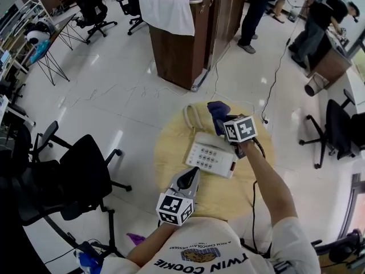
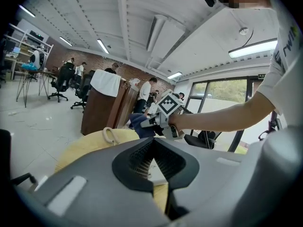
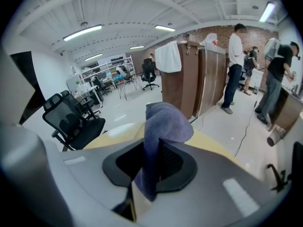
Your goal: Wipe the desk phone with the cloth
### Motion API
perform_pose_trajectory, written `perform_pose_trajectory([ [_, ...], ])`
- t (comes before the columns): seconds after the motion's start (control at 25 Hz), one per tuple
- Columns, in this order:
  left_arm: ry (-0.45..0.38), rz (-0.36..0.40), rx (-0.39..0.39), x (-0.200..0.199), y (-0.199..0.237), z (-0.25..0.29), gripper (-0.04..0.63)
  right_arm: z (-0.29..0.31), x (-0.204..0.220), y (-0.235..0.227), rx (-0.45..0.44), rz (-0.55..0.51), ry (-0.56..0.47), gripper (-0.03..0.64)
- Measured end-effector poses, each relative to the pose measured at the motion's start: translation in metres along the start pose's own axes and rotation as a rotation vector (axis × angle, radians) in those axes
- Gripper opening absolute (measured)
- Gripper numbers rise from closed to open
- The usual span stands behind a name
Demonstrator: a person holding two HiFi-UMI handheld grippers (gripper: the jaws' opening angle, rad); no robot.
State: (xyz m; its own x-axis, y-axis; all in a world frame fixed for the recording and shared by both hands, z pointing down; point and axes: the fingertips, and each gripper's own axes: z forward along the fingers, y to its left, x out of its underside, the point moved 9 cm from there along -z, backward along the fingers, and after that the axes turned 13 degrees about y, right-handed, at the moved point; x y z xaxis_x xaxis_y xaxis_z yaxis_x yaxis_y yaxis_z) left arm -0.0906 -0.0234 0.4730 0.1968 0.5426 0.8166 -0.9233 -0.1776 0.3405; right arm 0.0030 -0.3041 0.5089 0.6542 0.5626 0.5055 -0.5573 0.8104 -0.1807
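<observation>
A round, pale wooden bench is being carried by a glossy white floor in an open office. Behind it, a tall brown wooden cabinet is being draped with a white towel. A black office chair is being kept just beside the bench's left edge, and people are being seen well apart at the far right.

A cream looped cord is being left on the bench's far part. A white desk phone with rows of buttons is being supported near the bench's middle. At its far edge a purple-blue cloth is being pinched by the right tongs; contact with the phone cannot be told. The left tongs are being held pressed together, empty, near the phone's near-left corner.
</observation>
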Motion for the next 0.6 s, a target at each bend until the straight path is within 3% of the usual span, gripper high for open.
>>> perform_pose_trajectory([
  [0.36, -0.033, 0.076, 0.093, -0.014, 0.0, -0.008, -0.008, -0.112, 0.058, 0.064, 0.007, 0.118, -0.332, 0.064],
  [0.6, -0.077, 0.164, 0.153, -0.032, -0.008, -0.014, -0.008, -0.167, 0.111, 0.14, 0.131, 0.089, -0.519, 0.064],
])
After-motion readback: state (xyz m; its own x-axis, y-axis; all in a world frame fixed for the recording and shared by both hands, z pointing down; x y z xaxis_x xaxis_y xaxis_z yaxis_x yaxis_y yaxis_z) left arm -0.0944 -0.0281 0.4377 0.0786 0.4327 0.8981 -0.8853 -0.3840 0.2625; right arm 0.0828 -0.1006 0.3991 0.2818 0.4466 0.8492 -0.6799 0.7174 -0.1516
